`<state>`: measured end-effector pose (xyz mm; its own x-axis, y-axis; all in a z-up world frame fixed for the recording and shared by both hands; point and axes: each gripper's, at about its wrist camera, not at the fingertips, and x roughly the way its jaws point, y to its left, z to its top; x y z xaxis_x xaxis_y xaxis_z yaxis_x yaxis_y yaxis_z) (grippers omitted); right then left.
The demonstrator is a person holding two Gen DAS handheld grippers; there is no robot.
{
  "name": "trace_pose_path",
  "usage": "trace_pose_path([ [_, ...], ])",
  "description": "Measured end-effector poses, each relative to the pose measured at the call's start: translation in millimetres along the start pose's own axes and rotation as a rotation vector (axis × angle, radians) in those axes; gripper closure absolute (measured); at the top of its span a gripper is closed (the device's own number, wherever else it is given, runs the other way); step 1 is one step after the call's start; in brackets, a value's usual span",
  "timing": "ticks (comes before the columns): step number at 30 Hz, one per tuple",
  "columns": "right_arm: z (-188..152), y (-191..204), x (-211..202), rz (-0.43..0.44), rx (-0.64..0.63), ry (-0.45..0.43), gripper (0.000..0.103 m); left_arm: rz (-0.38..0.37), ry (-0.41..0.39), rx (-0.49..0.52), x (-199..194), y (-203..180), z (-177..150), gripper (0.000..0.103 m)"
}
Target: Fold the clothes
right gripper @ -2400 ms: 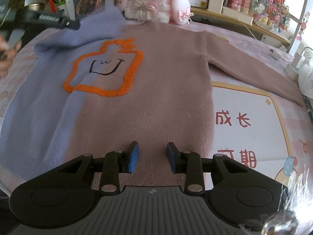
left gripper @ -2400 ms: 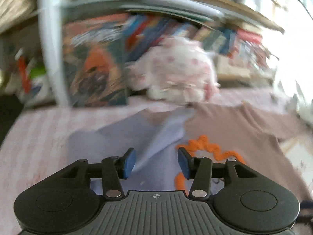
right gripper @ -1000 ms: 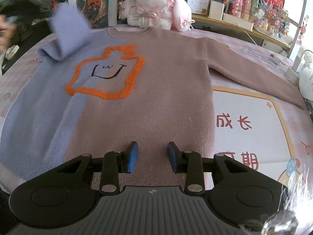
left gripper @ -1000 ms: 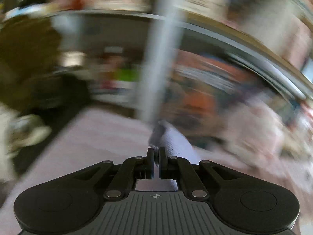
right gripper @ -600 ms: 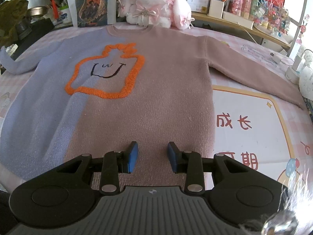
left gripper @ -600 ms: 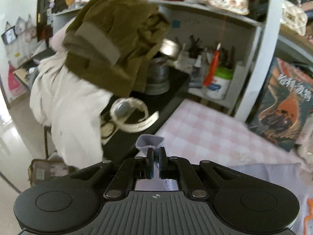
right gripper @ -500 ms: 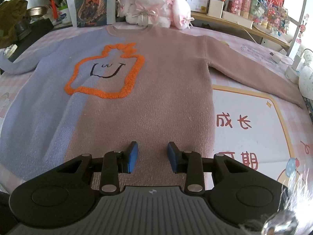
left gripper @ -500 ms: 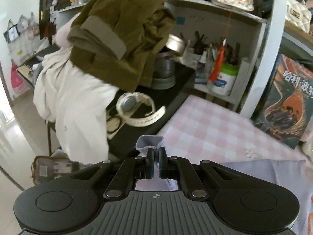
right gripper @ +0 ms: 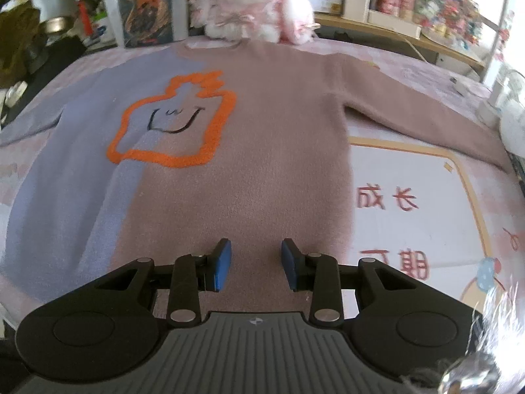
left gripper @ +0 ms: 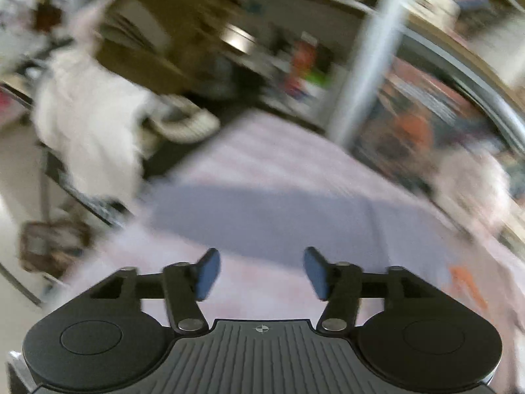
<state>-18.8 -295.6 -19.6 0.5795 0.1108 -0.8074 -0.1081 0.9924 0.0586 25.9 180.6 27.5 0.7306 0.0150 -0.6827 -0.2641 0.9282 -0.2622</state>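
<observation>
A sweater (right gripper: 262, 151), lavender on its left side and dusty pink on its right, lies flat and face up on the pink bedcover, with an orange outlined figure (right gripper: 177, 124) on the chest. Both sleeves are spread out sideways. My right gripper (right gripper: 255, 264) is open and empty, just above the sweater's bottom hem. My left gripper (left gripper: 261, 272) is open and empty over the bedcover, near the lavender sleeve (left gripper: 262, 216), which lies flat. The left wrist view is blurred by motion.
A pink and white plush toy (right gripper: 252, 3) sits behind the collar. Shelves with books and boxes (right gripper: 410, 3) run along the back. A white mat with red characters (right gripper: 410, 203) lies right of the sweater. A chair with clothes (left gripper: 98, 92) stands off the left edge.
My left gripper carried the lavender sleeve cuff out to the left, then opened and let it go. The sleeve now lies spread flat. The right gripper has not moved.
</observation>
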Motion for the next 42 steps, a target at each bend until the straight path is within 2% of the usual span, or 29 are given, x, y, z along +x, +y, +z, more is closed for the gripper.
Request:
trace_pose_path([
  [2, -1.2, -10.8, -7.6, -0.009, 0.009, -0.009, 0.070, -0.072, 0.056, 0.014, -2.2, -19.0, -22.6, 0.030],
  [3, -2.3, -16.4, -10.4, -0.020, 0.011, -0.007, 0.069, -0.102, 0.085, 0.018, -2.6, -27.9, -33.1, 0.029],
  [6, -6.7, -33.4, -16.4, -0.064, 0.013, 0.007, 0.064, -0.133, 0.128, 0.044, -5.0, -49.5, -58.6, 0.028],
  [11, -17.1, -54.6, -20.3, -0.047, 0.062, 0.030, 0.062, -0.141, 0.183, 0.097, -5.4, -76.0, -86.7, 0.028],
  [14, -22.1, -56.0, -19.8, -0.019, 0.064, 0.040, 0.064, -0.111, 0.197, 0.128, -4.2, -87.3, -99.9, 0.028],
  [23, -26.8, -54.3, -17.1, 0.022, 0.038, 0.050, 0.067, -0.081, 0.208, 0.145, 0.9, -93.4, -112.1, 0.030],
  [25, -26.7, -54.1, -17.3, 0.029, 0.030, 0.050, 0.070, -0.078, 0.207, 0.153, 1.1, -95.0, -114.3, 0.030],
  [27, -26.2, -52.7, -17.1, 0.033, 0.025, 0.050, 0.072, -0.074, 0.205, 0.163, 1.3, -96.6, -115.7, 0.036],
  [29, -26.5, -51.2, -17.1, 0.036, 0.022, 0.048, 0.075, -0.060, 0.201, 0.183, 1.7, -98.1, -115.2, 0.064],
  [30, -26.7, -50.5, -17.1, 0.041, 0.020, 0.046, 0.079, -0.053, 0.202, 0.192, 2.2, -98.7, -114.5, 0.072],
  [31, -26.8, -49.7, -17.1, 0.049, 0.019, 0.046, 0.085, -0.045, 0.203, 0.201, 2.7, -99.2, -113.8, 0.086],
  [32, -26.7, -48.2, -17.0, 0.051, 0.012, 0.045, 0.086, -0.048, 0.210, 0.192, 4.0, -98.4, -112.3, 0.095],
  [35, -25.7, -42.0, -16.3, 0.049, -0.025, 0.044, 0.091, -0.045, 0.208, 0.170, 7.8, -96.4, -108.7, 0.098],
  [42, -22.3, -33.4, -10.6, 0.040, -0.043, 0.031, 0.092, -0.041, 0.205, 0.162, 14.6, -96.7, -102.5, 0.098],
])
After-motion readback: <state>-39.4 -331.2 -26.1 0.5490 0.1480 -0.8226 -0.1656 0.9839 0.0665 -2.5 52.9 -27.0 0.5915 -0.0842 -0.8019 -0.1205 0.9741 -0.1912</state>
